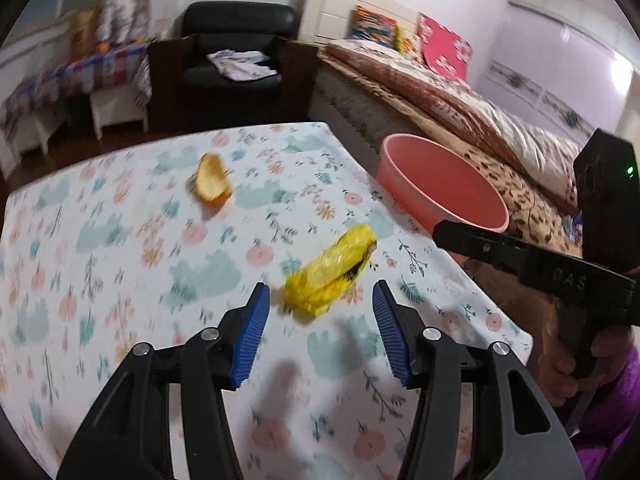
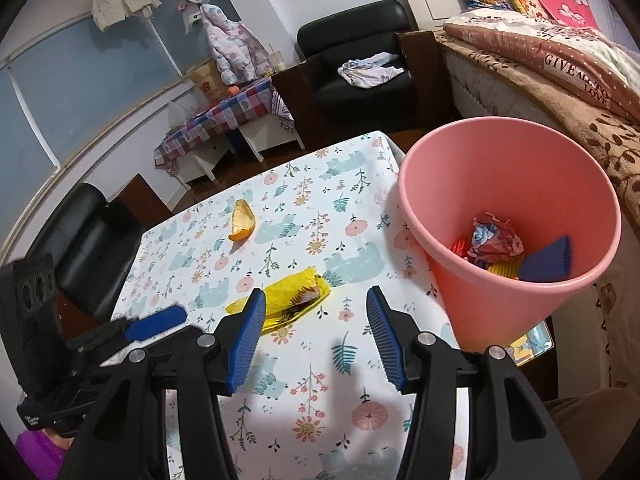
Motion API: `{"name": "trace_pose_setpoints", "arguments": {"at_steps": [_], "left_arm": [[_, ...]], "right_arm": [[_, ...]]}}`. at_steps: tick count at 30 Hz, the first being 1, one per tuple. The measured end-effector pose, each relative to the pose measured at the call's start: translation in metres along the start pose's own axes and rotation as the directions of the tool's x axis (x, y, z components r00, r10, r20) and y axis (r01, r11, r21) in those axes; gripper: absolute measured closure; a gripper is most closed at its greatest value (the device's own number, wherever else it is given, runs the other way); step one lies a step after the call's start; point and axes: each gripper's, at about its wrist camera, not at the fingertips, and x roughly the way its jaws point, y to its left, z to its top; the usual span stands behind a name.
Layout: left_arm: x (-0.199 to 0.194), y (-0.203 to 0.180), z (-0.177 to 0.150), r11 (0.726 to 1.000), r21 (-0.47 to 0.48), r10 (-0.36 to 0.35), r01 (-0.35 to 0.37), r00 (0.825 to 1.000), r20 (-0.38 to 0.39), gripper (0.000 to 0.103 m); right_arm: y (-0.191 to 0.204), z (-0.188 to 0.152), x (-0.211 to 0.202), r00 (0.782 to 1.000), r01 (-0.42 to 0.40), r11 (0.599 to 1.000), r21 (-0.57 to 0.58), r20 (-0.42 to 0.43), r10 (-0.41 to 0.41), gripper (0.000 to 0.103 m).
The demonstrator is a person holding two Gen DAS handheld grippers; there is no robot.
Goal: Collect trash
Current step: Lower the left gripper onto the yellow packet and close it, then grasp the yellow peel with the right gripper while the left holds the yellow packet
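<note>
While both grippers are hanging over the floral-clothed table (image 1: 120,220), the left gripper (image 1: 320,300) is standing with its blue pads spread and nothing between them, the yellow wrapper (image 1: 332,272) lying on the cloth just beyond its tips at frame centre. An orange peel (image 1: 212,184) is sitting farther off, toward the upper left. The right gripper (image 2: 316,308) is likewise standing wide and empty, the wrapper showing beside its left pad. Only the right wrist view is looking into the pink bin (image 2: 512,152) at the right of the frame, showing crumpled paper (image 2: 496,240) and a blue block (image 2: 548,260) at its bottom; the left view is showing only its rim and inner wall.
</note>
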Motion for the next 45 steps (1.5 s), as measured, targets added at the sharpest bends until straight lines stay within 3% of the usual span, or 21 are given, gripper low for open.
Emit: {"name": "trace_pose_setpoints", "arguments": {"at_steps": [7, 16, 19, 22, 24, 33, 39, 45], "left_arm": [[0.043, -0.016, 0.017, 0.988, 0.154, -0.007, 0.016, 0.998, -0.063, 0.049], [0.072, -0.015, 0.015, 0.982, 0.19, 0.012, 0.006, 0.996, -0.093, 0.05], [0.072, -0.013, 0.012, 0.981, 0.194, 0.011, 0.008, 0.995, -0.099, 0.072], [0.066, -0.006, 0.009, 0.985, 0.173, 0.006, 0.009, 0.996, -0.088, 0.089], [0.058, 0.0, 0.008, 0.988, 0.157, 0.012, -0.001, 0.997, -0.072, 0.093], [0.005, 0.051, -0.003, 0.999, -0.038, 0.028, -0.028, 1.0, 0.0, 0.095], [-0.023, 0.08, -0.012, 0.987, -0.155, 0.06, -0.052, 0.997, 0.042, 0.095], [-0.041, 0.102, -0.021, 0.969, -0.24, 0.071, -0.056, 0.996, 0.054, 0.095]], "right_arm": [[-0.006, 0.002, 0.007, 1.0, 0.003, 1.0, 0.014, -0.013, -0.002, 0.051], [-0.005, 0.009, 0.014, 1.0, 0.006, 1.0, 0.015, -0.019, -0.006, 0.051], [-0.003, 0.013, 0.018, 1.0, 0.007, 1.0, 0.016, -0.021, -0.007, 0.051], [0.0, 0.018, 0.022, 1.0, 0.0, 1.0, 0.021, -0.023, 0.0, 0.051], [0.003, 0.023, 0.027, 1.0, -0.01, 1.0, 0.029, -0.025, 0.011, 0.051], [0.048, 0.044, 0.068, 0.995, -0.087, 0.996, -0.022, -0.054, 0.086, 0.051], [0.088, 0.065, 0.115, 0.993, -0.113, 0.988, -0.103, -0.057, 0.108, 0.051], [0.101, 0.085, 0.168, 0.988, -0.118, 0.986, -0.12, -0.116, 0.104, 0.051]]}}
